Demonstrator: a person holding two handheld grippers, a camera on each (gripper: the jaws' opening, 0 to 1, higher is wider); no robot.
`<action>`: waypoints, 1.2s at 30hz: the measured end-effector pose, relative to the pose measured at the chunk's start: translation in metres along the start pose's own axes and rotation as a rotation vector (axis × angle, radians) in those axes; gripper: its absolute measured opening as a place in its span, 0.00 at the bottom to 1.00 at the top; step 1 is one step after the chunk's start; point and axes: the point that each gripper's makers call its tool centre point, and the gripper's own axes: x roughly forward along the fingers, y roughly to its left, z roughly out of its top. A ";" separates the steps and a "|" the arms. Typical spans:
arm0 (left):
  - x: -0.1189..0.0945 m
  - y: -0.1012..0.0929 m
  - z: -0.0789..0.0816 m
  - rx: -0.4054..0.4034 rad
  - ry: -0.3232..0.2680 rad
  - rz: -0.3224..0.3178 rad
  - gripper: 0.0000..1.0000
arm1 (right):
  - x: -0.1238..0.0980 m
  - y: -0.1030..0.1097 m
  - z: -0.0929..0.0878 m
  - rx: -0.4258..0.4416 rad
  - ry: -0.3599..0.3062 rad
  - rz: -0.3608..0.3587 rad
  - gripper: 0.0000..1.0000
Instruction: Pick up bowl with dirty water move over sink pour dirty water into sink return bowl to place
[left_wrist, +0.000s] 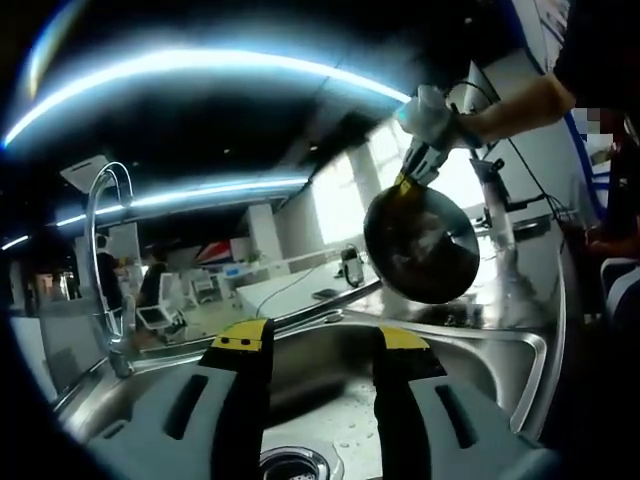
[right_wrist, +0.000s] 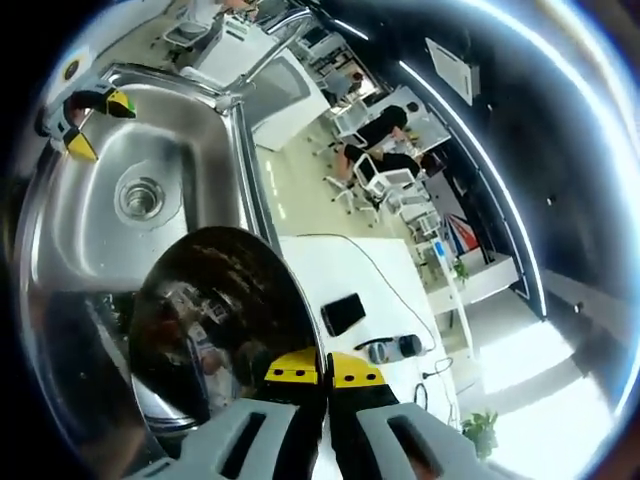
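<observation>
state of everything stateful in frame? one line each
bowl: tipped on its side above the sink, rim clamped.
right gripper: shut on the bowl rim.
left gripper: open, empty, over the sink.
sink: drain open, wet basin.
faucet: no water running.

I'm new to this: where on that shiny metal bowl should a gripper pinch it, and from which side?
On the thin rim, one jaw inside and one outside, coming in edge-on from beside the bowl. Its smooth, rounded wall offers nothing else to pinch. The right gripper holds it that way now, tilted over the sink; the open left gripper hovers empty.
</observation>
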 end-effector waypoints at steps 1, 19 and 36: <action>0.000 0.000 0.000 0.000 0.001 0.000 0.39 | 0.000 0.001 -0.003 -0.003 0.004 -0.001 0.00; 0.001 0.000 -0.003 0.013 0.015 0.003 0.39 | 0.018 -0.015 -0.045 0.177 0.067 0.030 0.00; 0.002 0.000 -0.004 0.018 0.021 0.005 0.39 | 0.038 -0.022 -0.079 0.441 0.132 0.092 0.00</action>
